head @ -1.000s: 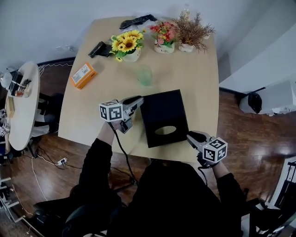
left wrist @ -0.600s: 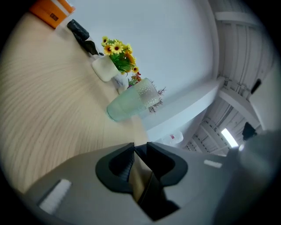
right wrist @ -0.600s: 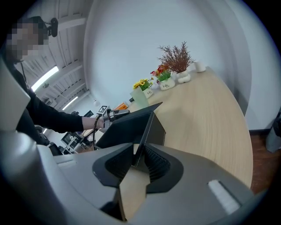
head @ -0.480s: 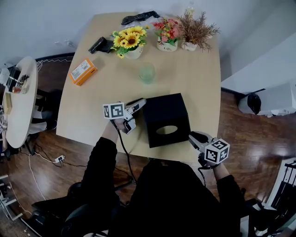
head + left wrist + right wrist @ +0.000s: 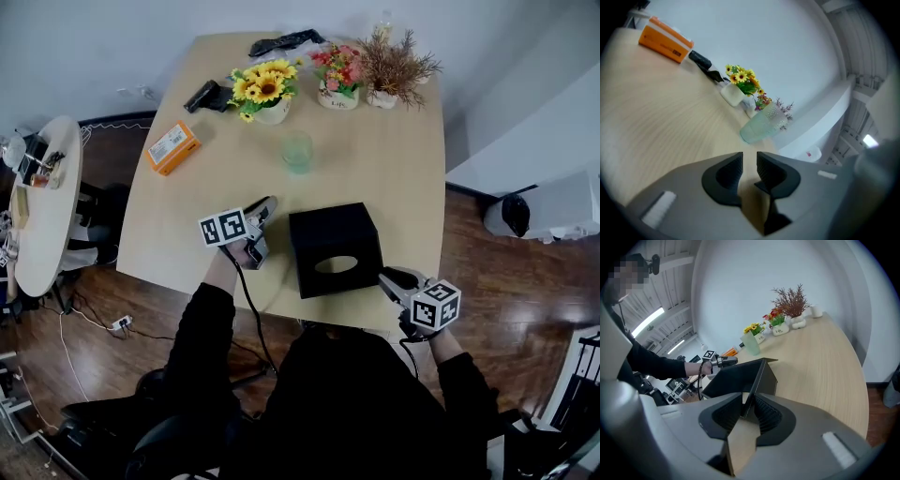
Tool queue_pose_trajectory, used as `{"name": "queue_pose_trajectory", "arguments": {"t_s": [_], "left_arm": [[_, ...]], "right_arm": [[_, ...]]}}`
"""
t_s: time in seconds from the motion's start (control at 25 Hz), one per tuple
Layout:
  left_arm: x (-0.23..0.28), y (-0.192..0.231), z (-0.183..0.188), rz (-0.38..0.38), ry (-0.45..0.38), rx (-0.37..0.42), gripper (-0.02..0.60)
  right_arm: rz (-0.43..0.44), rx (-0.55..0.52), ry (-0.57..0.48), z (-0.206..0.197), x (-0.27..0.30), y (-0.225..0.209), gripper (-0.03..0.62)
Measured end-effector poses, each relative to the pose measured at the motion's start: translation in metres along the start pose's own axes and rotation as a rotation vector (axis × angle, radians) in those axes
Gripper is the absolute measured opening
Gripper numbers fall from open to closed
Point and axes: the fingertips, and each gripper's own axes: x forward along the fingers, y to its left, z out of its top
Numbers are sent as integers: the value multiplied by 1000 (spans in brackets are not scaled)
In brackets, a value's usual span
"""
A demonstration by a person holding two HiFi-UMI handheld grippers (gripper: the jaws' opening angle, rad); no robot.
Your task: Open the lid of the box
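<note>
A black box [image 5: 333,246] with an oval hole in its lid stands near the table's front edge. My right gripper [image 5: 385,277] is at its front right corner. In the right gripper view the right gripper [image 5: 749,404] is shut on a thin black edge of the lid [image 5: 736,376], which slopes up away from the jaws. My left gripper [image 5: 267,203] hangs a short way left of the box and touches nothing. In the left gripper view the left gripper [image 5: 749,161] shows only a narrow gap with bare table behind it.
On the wooden table [image 5: 394,159] a pale green cup [image 5: 296,151] stands behind the box, and an orange carton [image 5: 171,148] lies at the left. Flower pots [image 5: 262,89] and dark items line the far edge. A small round table [image 5: 42,216] stands to the left.
My left gripper has drawn back to the left, away from the box's upper left edge. The right gripper has stayed at the front right corner.
</note>
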Motion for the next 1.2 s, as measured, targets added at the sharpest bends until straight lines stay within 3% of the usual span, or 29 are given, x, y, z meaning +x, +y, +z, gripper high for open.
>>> {"name": "queue_pose_trajectory", "arguments": {"t_s": [0.2, 0.32, 0.48, 0.64, 0.76, 0.88, 0.96, 1.04, 1.2], "left_arm": [[-18, -6, -8, 173, 40, 134, 74], [-35, -36, -2, 287, -40, 284, 74], [-62, -127, -4, 260, -185, 470, 74], [-95, -203, -31, 245, -248, 696, 74], [-121, -230, -51, 273, -273, 828, 72], [-139, -245, -66, 272, -297, 803, 72], [-147, -259, -68, 259, -326, 766, 71], [-155, -276, -62, 263, -371, 779, 71], [-165, -330, -34, 221, -513, 881, 67]], "right_arm": [[1, 18, -23, 3, -2, -3, 83], [-19, -7, -50, 11, -3, -4, 81], [-13, -62, -76, 22, -7, 1, 81], [-64, -132, -129, 40, -19, 7, 81], [-134, -268, -213, 68, -35, 21, 67], [-226, -466, -378, 111, -65, 44, 4], [-253, -596, -507, 143, -88, 71, 0], [-221, -668, -611, 168, -106, 100, 0], [-138, -700, -790, 204, -138, 152, 0]]}}
